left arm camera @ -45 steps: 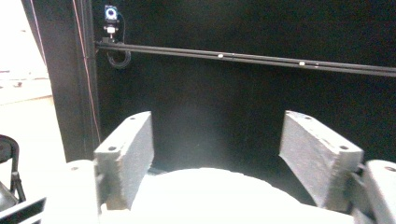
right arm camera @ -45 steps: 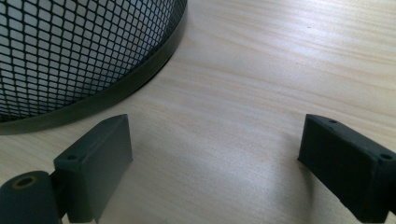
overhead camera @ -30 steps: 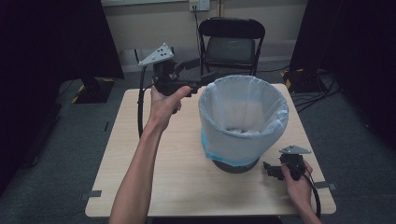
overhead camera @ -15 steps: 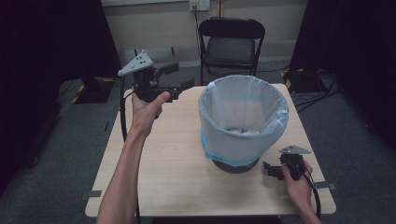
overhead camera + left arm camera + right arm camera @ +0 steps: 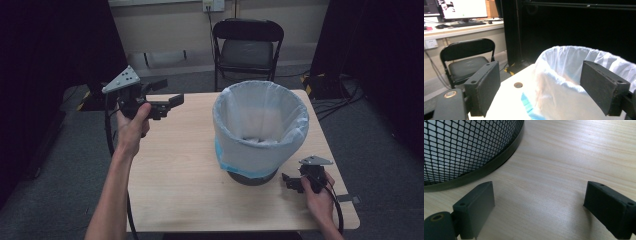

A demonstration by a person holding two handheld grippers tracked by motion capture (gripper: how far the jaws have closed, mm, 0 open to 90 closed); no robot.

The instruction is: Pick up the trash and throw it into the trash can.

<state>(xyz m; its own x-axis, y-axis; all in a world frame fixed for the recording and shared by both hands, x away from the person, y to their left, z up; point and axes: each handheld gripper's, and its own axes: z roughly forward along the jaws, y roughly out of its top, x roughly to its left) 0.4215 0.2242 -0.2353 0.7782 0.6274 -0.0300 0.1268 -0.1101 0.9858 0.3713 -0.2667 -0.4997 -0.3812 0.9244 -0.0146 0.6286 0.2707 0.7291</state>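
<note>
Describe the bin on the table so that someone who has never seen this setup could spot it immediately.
On the light wooden table, look at the right half, in front of the black folding chair. The bin stands upright there: a black mesh basket lined with a white bag, folded over its rim, a blue edge below. It is the tallest thing on the table, between the left tool and right tool.

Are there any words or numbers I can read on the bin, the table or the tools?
None can be read.
White plastic liner of the black mesh bin: no print.
Pale wooden table: no writing.
Lit computer screen behind the black folding chair: too blurred to read.
</note>
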